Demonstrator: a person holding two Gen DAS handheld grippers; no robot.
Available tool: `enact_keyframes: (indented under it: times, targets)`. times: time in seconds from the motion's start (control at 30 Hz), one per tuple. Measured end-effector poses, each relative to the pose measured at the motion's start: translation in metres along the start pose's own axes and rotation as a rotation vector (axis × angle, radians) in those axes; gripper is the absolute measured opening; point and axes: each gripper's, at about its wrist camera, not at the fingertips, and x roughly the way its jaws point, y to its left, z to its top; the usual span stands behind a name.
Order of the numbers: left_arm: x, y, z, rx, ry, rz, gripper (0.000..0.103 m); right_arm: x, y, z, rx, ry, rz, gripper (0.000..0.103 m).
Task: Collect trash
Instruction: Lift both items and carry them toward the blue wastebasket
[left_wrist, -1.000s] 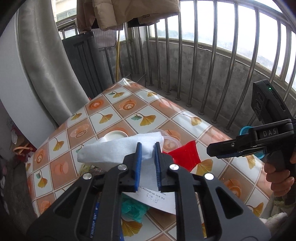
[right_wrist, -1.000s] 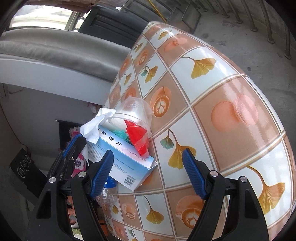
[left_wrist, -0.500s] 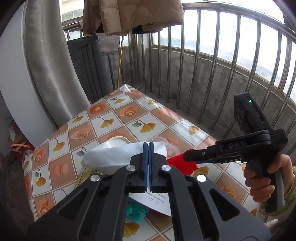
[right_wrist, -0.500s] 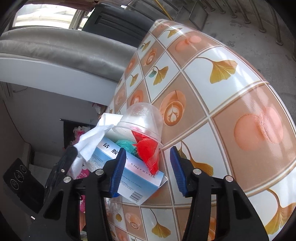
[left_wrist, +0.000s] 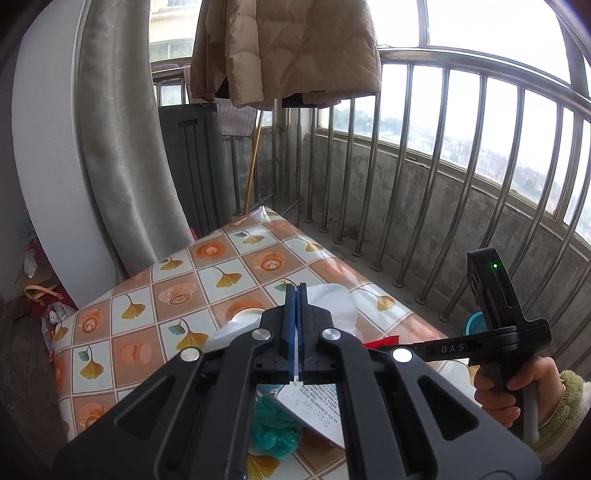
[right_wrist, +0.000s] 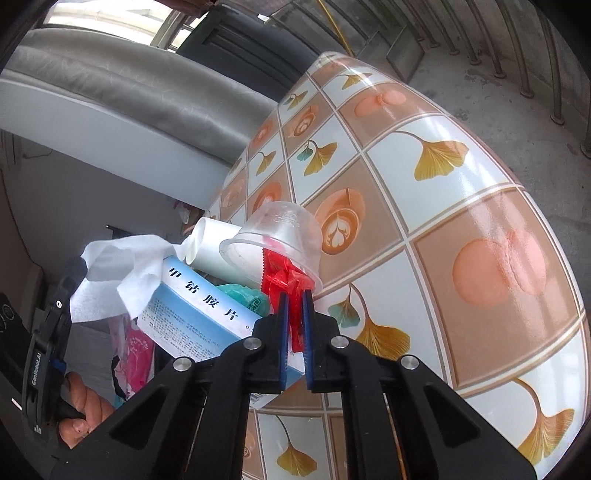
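Note:
My left gripper (left_wrist: 296, 291) is shut on a white tissue (left_wrist: 332, 306), lifted above the trash pile; the tissue also shows in the right wrist view (right_wrist: 118, 273). My right gripper (right_wrist: 294, 297) is shut on a red plastic wrapper (right_wrist: 284, 273) that hangs from under a tipped clear plastic cup (right_wrist: 280, 236). Beside it lie a blue-and-white medicine box (right_wrist: 199, 310), a white paper cup (right_wrist: 214, 247) and a teal crumpled bag (left_wrist: 275, 428).
The pile sits on a table with a ginkgo-leaf tiled cloth (right_wrist: 461, 206). A metal balcony railing (left_wrist: 436, 177) runs behind, with a curtain (left_wrist: 122, 147), a dark cabinet (left_wrist: 195, 162) and a hanging coat (left_wrist: 284, 48). A bag of trash (right_wrist: 133, 354) is below the table edge.
My left gripper shut on the white tissue and lifted it. My right gripper moved in and shut on the red wrapper.

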Motion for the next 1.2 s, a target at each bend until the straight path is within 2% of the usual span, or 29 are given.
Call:
enact_keyframes:
  times: [0.43, 0.73, 1.2]
  targets:
    - [-0.028, 0.004, 0.012, -0.047, -0.105, -0.009, 0.0, -0.04, 0.019, -0.016, -0.123, -0.068, -0.058, 0.006]
    - [-0.044, -0.002, 0.017, -0.068, -0.152, -0.025, 0.0, -0.068, 0.019, -0.024, -0.128, -0.105, -0.048, 0.006]
    - [-0.084, -0.027, 0.027, -0.045, -0.228, -0.055, 0.0, -0.116, 0.007, -0.037, -0.091, -0.168, 0.003, 0.006]
